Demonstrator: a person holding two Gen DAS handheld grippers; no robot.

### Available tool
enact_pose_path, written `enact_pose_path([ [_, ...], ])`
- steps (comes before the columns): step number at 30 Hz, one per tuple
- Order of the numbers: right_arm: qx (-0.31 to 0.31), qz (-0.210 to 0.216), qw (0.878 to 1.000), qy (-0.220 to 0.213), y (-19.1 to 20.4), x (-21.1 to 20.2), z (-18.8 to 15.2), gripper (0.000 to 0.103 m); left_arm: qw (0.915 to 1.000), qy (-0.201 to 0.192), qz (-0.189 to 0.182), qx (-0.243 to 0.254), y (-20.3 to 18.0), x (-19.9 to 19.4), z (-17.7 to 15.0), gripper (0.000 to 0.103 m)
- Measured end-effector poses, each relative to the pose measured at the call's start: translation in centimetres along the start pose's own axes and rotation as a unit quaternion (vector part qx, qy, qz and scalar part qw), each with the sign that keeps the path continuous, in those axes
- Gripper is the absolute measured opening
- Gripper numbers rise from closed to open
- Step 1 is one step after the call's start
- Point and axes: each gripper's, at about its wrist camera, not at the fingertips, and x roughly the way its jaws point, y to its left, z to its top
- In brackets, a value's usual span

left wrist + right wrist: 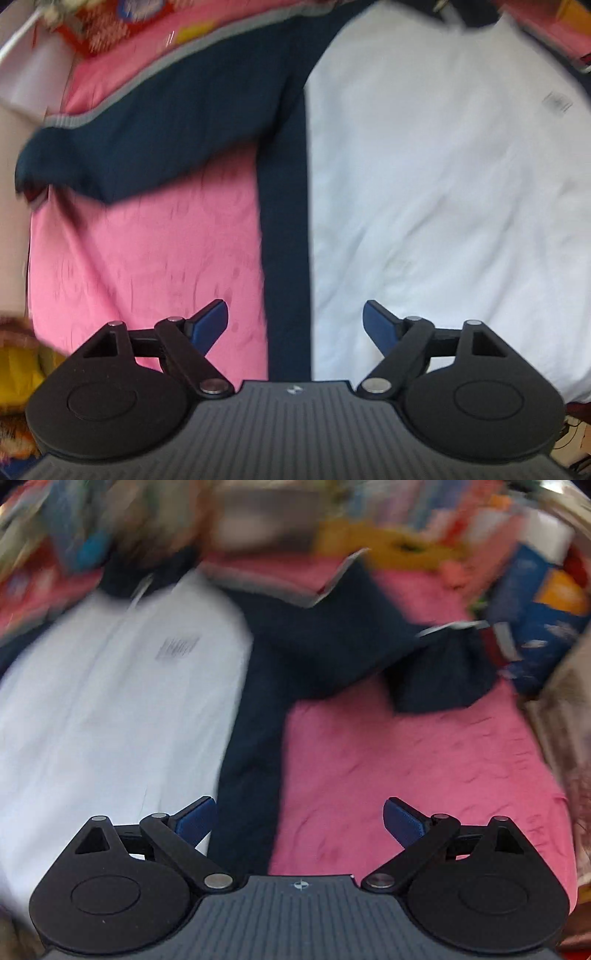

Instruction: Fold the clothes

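Item: white-and-navy jacket (424, 184), laid flat on the pink bedsheet (147, 277), white front panel up, small grey printed mark on the chest. One navy sleeve (147, 147) with grey piping lies spread sideways on the sheet; the other sleeve (436, 675), seen from my right wrist, lies bent on the pink. My left gripper (295, 325): jaws spread wide, holding nothing, above the navy side strip. My right gripper (299, 821): jaws likewise spread, empty, above the jacket's (110, 701) opposite edge. Surround: blurred colourful clutter (535, 590).
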Motion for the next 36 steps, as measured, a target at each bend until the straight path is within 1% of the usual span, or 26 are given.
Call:
enact_pose_path([
  [2,0.064,-0.025,0.997,-0.031,-3.0,0.0,1.9,0.098,0.9997,-0.022,-0.003,0.011,-0.7,-1.1,1.4,0.082],
  [4,0.128,-0.046,0.989,-0.061,-6.6,0.5,3.6,0.095,0.9992,-0.035,0.000,0.019,-1.4,-1.6,2.7,0.082],
  [5,0.161,-0.052,0.983,-0.075,-8.5,0.8,4.4,0.092,0.9991,-0.038,0.002,0.020,-1.8,-1.8,3.3,0.082],
  [6,0.180,-0.057,0.979,-0.083,-10.0,1.5,5.2,0.087,0.9990,-0.039,0.002,0.020,-2.2,-1.8,3.9,0.082],
  [8,0.216,-0.067,0.969,-0.096,-13.0,2.8,6.7,0.081,0.9990,-0.040,0.001,0.021,-3.1,-1.9,5.3,0.082],
  [9,0.223,-0.072,0.968,-0.091,-13.9,3.3,7.8,0.074,0.9989,-0.042,0.001,0.023,-3.7,-1.9,6.2,0.082],
  [10,0.224,-0.059,0.968,-0.091,-14.2,3.1,8.2,0.072,0.9988,-0.043,0.001,0.023,-4.2,-2.1,7.1,0.082],
  [11,0.225,-0.045,0.969,-0.092,-14.5,2.9,8.5,0.072,0.9988,-0.043,-0.004,0.022,-4.7,-2.5,7.9,0.082],
  [12,0.215,-0.020,0.972,-0.095,-14.0,1.7,8.8,0.074,0.9988,-0.042,-0.012,0.021,-5.2,-2.9,8.6,0.082],
  [13,0.189,0.006,0.978,-0.090,-13.1,0.6,9.3,0.077,0.9987,-0.038,-0.025,0.020,-5.7,-3.5,9.3,0.082],
  [14,0.152,0.011,0.985,-0.085,-11.6,-0.8,9.3,0.084,0.9986,-0.033,-0.036,0.022,-6.4,-4.3,9.8,0.082],
  [15,0.114,0.014,0.990,-0.080,-10.1,-2.1,9.2,0.089,0.9983,-0.026,-0.046,0.024,-7.2,-5.0,10.1,0.085],
  [17,0.051,-0.008,0.995,-0.084,-7.2,-4.5,9.2,0.096,0.9972,-0.020,-0.062,0.036,-9.0,-6.6,10.7,0.086],
  [18,0.039,-0.013,0.996,-0.085,-6.1,-5.5,9.0,0.098,0.9959,-0.026,-0.069,0.052,-10.1,-7.5,10.8,0.087],
  [19,0.032,-0.011,0.996,-0.082,-5.3,-6.2,8.9,0.099,0.9943,-0.031,-0.075,0.068,-11.2,-8.4,10.9,0.091],
  [20,0.025,-0.008,0.997,-0.078,-4.5,-6.8,8.8,0.099,0.9924,-0.038,-0.082,0.084,-12.2,-9.1,11.0,0.094],
  [23,0.013,-0.012,0.997,-0.072,-2.8,-8.3,8.6,0.099,0.9856,-0.057,-0.102,0.122,-14.6,-10.7,11.2,0.094],
  [28,0.017,-0.011,0.997,-0.072,-2.0,-9.8,8.1,0.101,0.9803,-0.068,-0.110,0.149,-16.1,-11.3,11.6,0.094],
  [31,0.029,-0.015,0.997,-0.068,-2.2,-10.1,7.5,0.101,0.9802,-0.064,-0.108,0.153,-16.4,-10.8,11.9,0.094],
  [36,0.037,-0.019,0.997,-0.060,-3.0,-9.4,6.9,0.102,0.9804,-0.058,-0.105,0.156,-17.0,-10.8,11.9,0.094],
])
